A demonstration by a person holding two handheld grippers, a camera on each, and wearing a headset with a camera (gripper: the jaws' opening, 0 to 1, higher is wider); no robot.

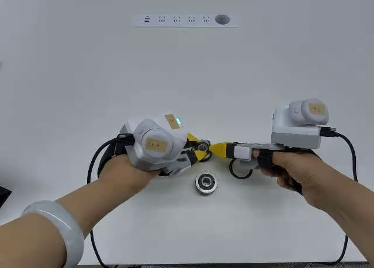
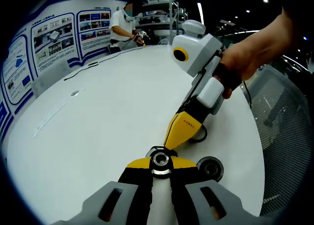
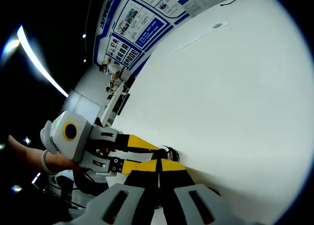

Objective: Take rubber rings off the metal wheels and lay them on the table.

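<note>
Here, the left hand-held gripper (image 2: pixel 161 162) clamps a small metal wheel (image 2: pixel 161 159) over the desk (image 1: pixel 187 75). The right hand-held gripper (image 2: pixel 172 138), jaws together, touches its rim. Best to hold the wheel steady and peel its rubber ring (image 2: pixel 152 151) outward. A second wheel (image 1: pixel 205 182) lies nearby.

Left gripper (image 1: pixel 200 146) & right gripper (image 1: pixel 217 149): white/grey shells, black jaws w/ yellow tips, tan sticker (image 1: pixel 156 144) on each rounded top; green LED (image 1: pixel 176 123) on left one. Black cables (image 1: pixel 89 174) trail from both. Pale green-white bangle (image 1: pixel 55 221) on left wrist.
</note>
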